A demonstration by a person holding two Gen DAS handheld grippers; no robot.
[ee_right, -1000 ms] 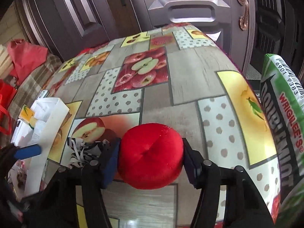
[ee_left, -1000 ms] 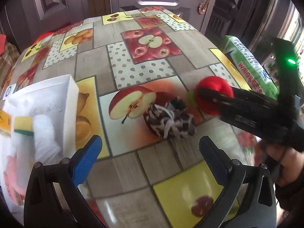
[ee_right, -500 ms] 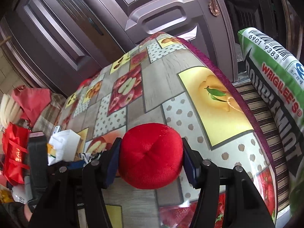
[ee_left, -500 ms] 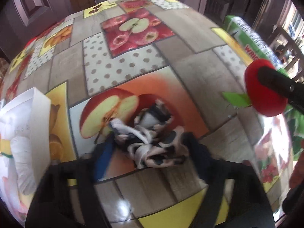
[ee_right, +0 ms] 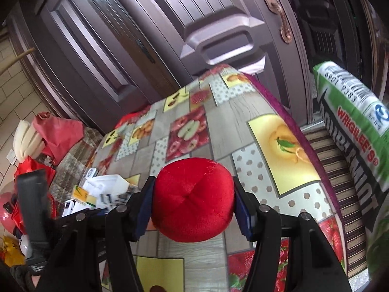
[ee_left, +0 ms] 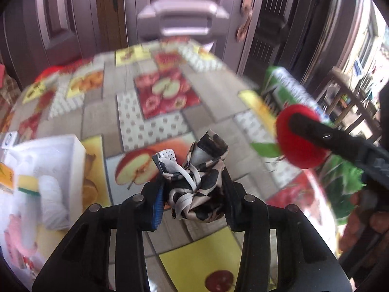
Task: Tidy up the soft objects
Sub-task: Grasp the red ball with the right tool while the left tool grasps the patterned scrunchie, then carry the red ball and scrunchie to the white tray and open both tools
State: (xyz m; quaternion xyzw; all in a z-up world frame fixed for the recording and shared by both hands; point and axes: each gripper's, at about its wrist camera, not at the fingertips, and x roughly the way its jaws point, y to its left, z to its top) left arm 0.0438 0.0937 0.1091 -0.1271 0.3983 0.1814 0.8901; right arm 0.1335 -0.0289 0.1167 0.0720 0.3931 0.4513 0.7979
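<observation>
Left wrist view: left gripper (ee_left: pixel 192 194), jaws closing on the knotted scarf (ee_left: pixel 198 182), raised off the surface (ee_left: pixel 155 112); loose folds could slip free. Right wrist view: right gripper (ee_right: pixel 193 205) jaws clamp the red plush apple (ee_right: pixel 192 199) above the surface, secure.

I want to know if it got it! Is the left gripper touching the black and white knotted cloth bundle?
Touching. In the left wrist view the closing left gripper has both pads against the black and white knotted cloth bundle wedged between them.
</observation>
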